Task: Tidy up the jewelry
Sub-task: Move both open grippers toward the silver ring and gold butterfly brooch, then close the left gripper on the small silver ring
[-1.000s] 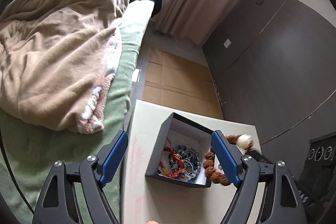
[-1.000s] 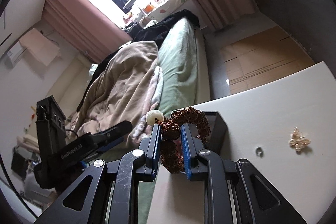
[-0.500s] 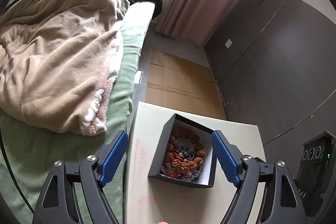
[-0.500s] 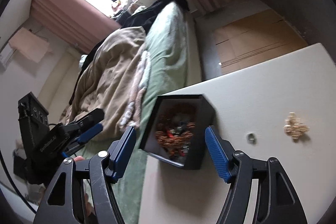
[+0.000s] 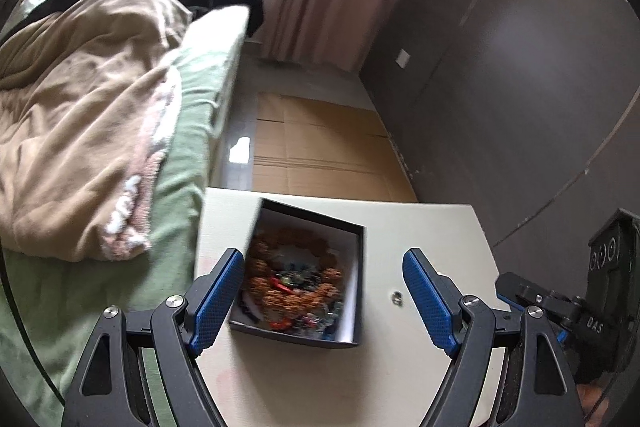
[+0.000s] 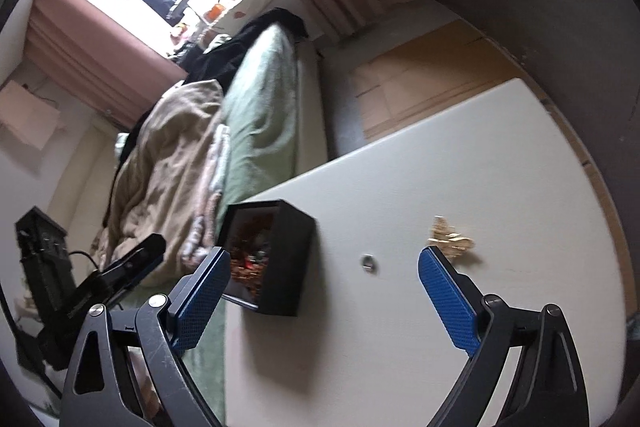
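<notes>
A black jewelry box (image 5: 356, 267) sits on the white table (image 5: 420, 227), holding a brown bead bracelet (image 5: 296, 291) and other coloured beads. It also shows in the right wrist view (image 6: 288, 247). My left gripper (image 5: 324, 299) is open and empty, hovering just in front of the box. My right gripper (image 6: 324, 291) is open and empty, to the right of the box. A small silver ring (image 6: 368, 262) and a gold ornament (image 6: 450, 239) lie on the table (image 6: 440, 167). The ring also shows in the left wrist view (image 5: 396, 297).
A bed with a green sheet (image 5: 180, 163) and beige blanket (image 5: 80, 107) runs along the table's left edge. Cardboard (image 5: 320, 155) covers the floor beyond the table. A dark wall (image 5: 500, 87) stands on the right. The other gripper's body (image 6: 120, 271) shows at the left.
My right gripper opened and let the brown bead bracelet drop into the box, then drew back to the right. My left gripper stayed open and shifted slightly.
</notes>
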### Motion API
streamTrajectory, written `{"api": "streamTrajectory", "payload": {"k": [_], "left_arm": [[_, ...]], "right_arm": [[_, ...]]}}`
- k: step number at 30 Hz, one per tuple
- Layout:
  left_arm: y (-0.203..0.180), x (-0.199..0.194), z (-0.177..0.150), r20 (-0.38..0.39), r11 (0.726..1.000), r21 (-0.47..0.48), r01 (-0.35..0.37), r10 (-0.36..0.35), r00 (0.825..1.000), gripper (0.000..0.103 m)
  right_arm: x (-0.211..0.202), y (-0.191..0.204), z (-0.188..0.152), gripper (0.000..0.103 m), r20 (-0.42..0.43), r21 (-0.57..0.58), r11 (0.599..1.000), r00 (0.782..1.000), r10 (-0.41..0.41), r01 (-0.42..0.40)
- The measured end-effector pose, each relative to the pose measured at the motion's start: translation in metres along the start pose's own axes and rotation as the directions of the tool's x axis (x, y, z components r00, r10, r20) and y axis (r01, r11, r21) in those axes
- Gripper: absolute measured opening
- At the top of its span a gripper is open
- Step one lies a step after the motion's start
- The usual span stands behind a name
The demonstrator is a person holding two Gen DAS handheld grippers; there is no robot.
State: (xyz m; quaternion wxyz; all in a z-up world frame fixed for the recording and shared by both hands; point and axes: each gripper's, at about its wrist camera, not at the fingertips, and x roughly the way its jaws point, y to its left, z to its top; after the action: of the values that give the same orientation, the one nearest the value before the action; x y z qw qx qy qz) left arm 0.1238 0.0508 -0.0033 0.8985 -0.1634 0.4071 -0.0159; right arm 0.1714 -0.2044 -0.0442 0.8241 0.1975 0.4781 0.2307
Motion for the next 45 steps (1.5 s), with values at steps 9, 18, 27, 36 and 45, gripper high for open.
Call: {"api": "streamTrajectory", "payload": {"k": [9,18,27,36,45], "left_arm": [[-0.043,0.02,-0.013,-0.045,0.994,0.105,0.018,-0.014,0.999,0.073],[-0.074,0.054,-0.032,-0.089,0.989,0.146,-0.003,0.016,0.996,0.053],[-0.105,0.092,-0.049,-0.143,0.972,0.233,-0.029,0.064,0.988,0.053],[-0.116,0.125,-0.059,-0.17,0.954,0.287,-0.083,0.136,0.976,0.053],[-0.107,0.145,-0.066,-0.196,0.947,0.297,-0.124,0.188,0.962,0.046]], "right_arm": [[-0.025,-0.033,0.006,0.095,0.041,0.037,0.992,0.991,-0.125,0.123],[-0.044,-0.043,0.006,0.095,0.07,0.04,0.97,0.968,-0.241,0.239],[-0.06,-0.076,0.008,0.095,0.047,0.083,0.948,0.949,-0.31,0.306],[-0.077,-0.098,0.013,0.095,0.053,0.116,0.948,0.951,-0.305,0.297],[-0.077,-0.101,0.013,0.095,0.048,0.121,0.945,0.949,-0.312,0.304]]}}
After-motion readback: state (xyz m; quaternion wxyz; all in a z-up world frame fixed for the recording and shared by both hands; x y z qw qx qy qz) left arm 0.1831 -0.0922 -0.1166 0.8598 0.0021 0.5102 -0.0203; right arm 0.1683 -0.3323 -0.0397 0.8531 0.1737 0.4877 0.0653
